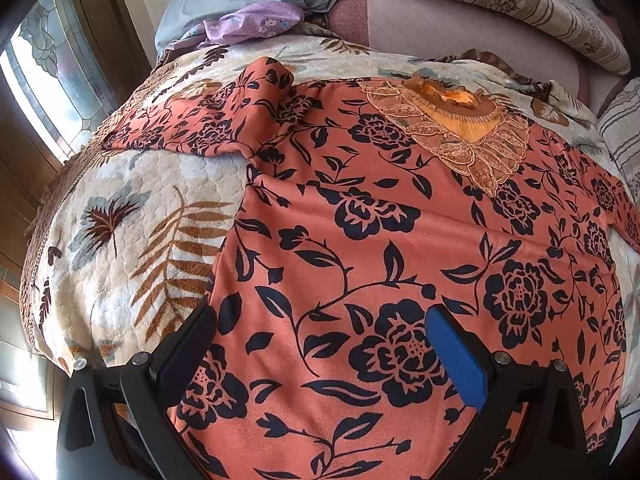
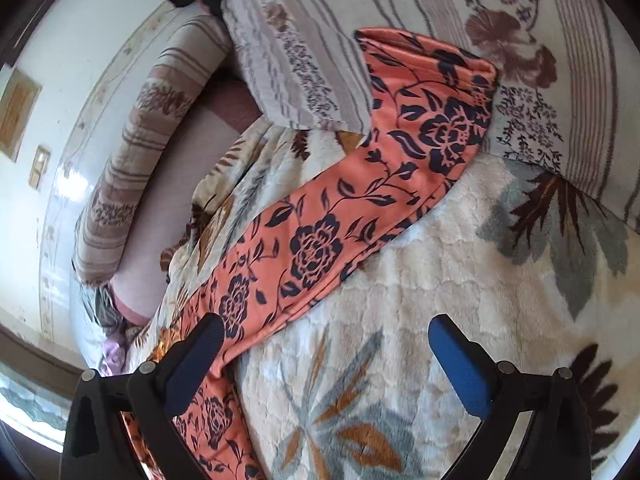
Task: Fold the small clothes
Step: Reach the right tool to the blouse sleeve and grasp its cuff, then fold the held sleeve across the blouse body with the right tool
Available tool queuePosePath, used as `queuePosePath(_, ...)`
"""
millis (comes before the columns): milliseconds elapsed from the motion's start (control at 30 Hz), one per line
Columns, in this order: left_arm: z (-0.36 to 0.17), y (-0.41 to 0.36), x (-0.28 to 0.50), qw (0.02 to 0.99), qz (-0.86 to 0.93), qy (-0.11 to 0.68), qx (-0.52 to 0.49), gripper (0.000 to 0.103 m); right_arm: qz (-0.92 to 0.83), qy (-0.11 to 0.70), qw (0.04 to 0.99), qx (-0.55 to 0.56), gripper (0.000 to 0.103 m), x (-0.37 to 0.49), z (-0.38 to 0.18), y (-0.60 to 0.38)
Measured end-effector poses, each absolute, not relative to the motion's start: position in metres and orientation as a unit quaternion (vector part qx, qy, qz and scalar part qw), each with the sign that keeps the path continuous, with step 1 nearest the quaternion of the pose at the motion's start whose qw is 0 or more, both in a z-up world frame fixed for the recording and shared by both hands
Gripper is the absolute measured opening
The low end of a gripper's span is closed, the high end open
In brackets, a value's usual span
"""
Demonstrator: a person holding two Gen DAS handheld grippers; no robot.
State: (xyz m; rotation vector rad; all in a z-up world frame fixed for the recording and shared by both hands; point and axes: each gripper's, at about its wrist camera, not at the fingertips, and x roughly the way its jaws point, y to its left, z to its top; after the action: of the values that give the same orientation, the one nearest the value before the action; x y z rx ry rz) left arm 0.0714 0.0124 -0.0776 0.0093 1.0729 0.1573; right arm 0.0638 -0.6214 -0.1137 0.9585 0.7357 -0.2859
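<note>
The orange flowered blouse [image 1: 360,240] is spread flat, front side up, on the leaf-patterned blanket [image 1: 132,216] that covers the bed. Its lace collar [image 1: 452,128] is seen at the far end, and the body is laid out smooth toward the camera. One sleeve [image 1: 192,120] is stretched out to the left in the left wrist view; the other sleeve [image 2: 360,200] is stretched out in the right wrist view, with its cuff resting against a striped pillow [image 2: 304,56].

No fold is made yet, as far as can be seen: both sleeves are still extended and the body is in one layer. The folding itself is judged to be entirely left to do.

The left gripper [image 1: 320,332] is held wide apart above the lower part of the blouse, and nothing is gripped. The right gripper [image 2: 326,340] is also spread wide and empty, near the sleeve where it joins the body.
</note>
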Motion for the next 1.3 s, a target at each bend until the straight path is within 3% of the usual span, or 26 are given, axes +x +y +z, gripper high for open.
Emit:
queuePosePath(267, -0.095, 0.012, 0.086, 0.847, 0.071, 0.526, 0.006, 0.103, -0.158, 0.330, 0.801, 0.474, 0.098, 0.076, -0.132, -0.637)
queuePosePath(400, -0.108, 0.013, 0.089, 0.838, 0.071, 0.541, 0.009, 0.103, -0.189, 0.315, 0.804, 0.468, 0.085, 0.088, -0.131, -0.647)
queuePosePath(533, -0.114, 0.017, 0.087, 0.835, 0.073, 0.546, 0.012, 0.103, -0.241, 0.289, 0.797, 0.473, 0.064, 0.094, -0.133, -0.666)
queuePosePath(767, -0.125, 0.034, 0.082, 0.829, 0.078, 0.554, 0.002, 0.103, -0.284, 0.247, 0.751, 0.542, 0.064, 0.097, -0.150, -0.718)
queuePosePath(867, -0.125, 0.040, 0.080, 0.830, 0.075, 0.553, -0.007, 0.103, -0.288, 0.245, 0.742, 0.553, 0.059, 0.104, -0.148, -0.732)
queuePosePath(900, -0.125, 0.040, 0.079, 0.831, 0.073, 0.552, -0.006, 0.103, -0.285, 0.248, 0.742, 0.554, 0.047, 0.108, -0.147, -0.735)
queuePosePath(933, -0.125, 0.040, 0.078, 0.831, 0.071, 0.551, -0.005, 0.103, -0.281, 0.255, 0.741, 0.554, 0.023, 0.111, -0.146, -0.737)
queuePosePath(1033, -0.126, 0.045, 0.078, 0.833, 0.067, 0.549, -0.008, 0.103, -0.263, 0.262, 0.772, 0.516, 0.011, 0.123, -0.120, -0.728)
queuePosePath(1167, -0.126, 0.050, 0.074, 0.837, 0.059, 0.543, -0.017, 0.103, -0.190, 0.252, 0.851, 0.420, 0.010, 0.152, -0.044, -0.672)
queuePosePath(1300, -0.123, 0.051, 0.067, 0.841, 0.052, 0.539, -0.019, 0.103, -0.061, 0.230, 0.919, 0.313, 0.010, 0.185, 0.039, -0.554)
